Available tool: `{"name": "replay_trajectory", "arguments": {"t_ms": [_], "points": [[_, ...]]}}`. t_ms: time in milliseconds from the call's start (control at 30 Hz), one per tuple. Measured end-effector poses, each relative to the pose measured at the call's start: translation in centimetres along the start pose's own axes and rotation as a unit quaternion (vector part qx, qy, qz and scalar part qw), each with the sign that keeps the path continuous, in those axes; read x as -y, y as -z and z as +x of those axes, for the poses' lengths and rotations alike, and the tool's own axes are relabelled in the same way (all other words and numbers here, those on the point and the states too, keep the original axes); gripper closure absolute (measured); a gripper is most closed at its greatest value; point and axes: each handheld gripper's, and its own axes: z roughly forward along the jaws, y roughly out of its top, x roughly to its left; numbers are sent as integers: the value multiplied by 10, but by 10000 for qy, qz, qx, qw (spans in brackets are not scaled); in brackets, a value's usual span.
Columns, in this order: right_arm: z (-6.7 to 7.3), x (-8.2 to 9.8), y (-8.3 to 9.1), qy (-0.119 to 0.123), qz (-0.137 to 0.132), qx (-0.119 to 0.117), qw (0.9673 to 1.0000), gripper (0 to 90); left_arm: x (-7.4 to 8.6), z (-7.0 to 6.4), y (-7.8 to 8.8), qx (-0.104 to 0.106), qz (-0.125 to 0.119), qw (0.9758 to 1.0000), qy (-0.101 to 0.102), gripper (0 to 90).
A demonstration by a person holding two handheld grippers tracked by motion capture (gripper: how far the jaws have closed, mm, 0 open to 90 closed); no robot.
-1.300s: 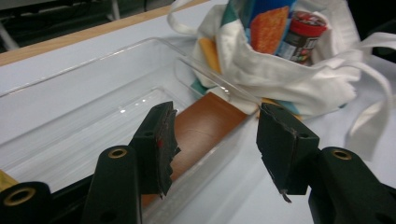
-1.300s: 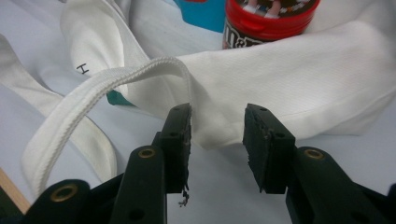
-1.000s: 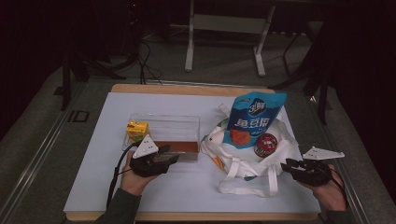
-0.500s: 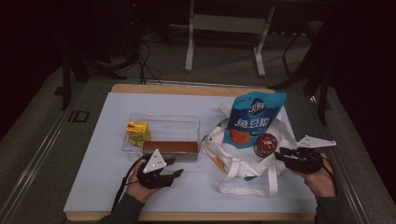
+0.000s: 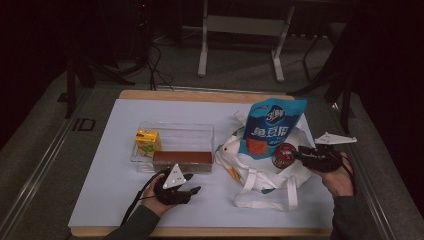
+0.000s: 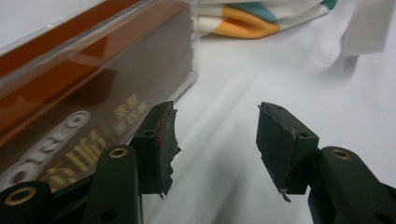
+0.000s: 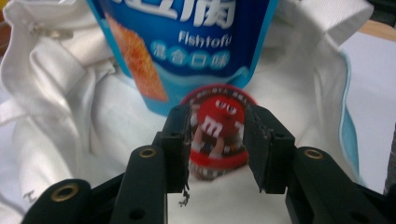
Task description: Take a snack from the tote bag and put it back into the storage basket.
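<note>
With the right gripper (image 7: 217, 140) jaws just opening and loose around the red candy tub (image 7: 219, 135) on the white bag (image 7: 70, 140) at centre frame, it may roll off toward the worktop (image 5: 120, 150), while the left gripper (image 6: 215, 140) waits apart, empty

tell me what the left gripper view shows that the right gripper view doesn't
Left gripper view: the open left gripper with nothing between its jaws, beside the clear box holding a brown Oreo box. Right gripper view: the right gripper, its jaws just opening, flanking the red M&M's tub in front of the blue fish tofu bag. Shared: the white tote bag and the white table cover.
</note>
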Motion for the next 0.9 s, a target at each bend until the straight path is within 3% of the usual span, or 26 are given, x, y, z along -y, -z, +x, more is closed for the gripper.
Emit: {"name": "replay_trajectory", "arguments": {"t_ms": [300,633,900], "points": [[-9,-19,-11,-73,-128,-150,9998,563,2,2,-4,26,16,9999,137,473],[-19,-44,-24,-255,-280,-168,9991,412,2,2,-4,27,14,9999,106,467],[-20,-57,-37,-176,-380,-398,9983,398,2,2,-4,30,58,9999,88,466]]}}
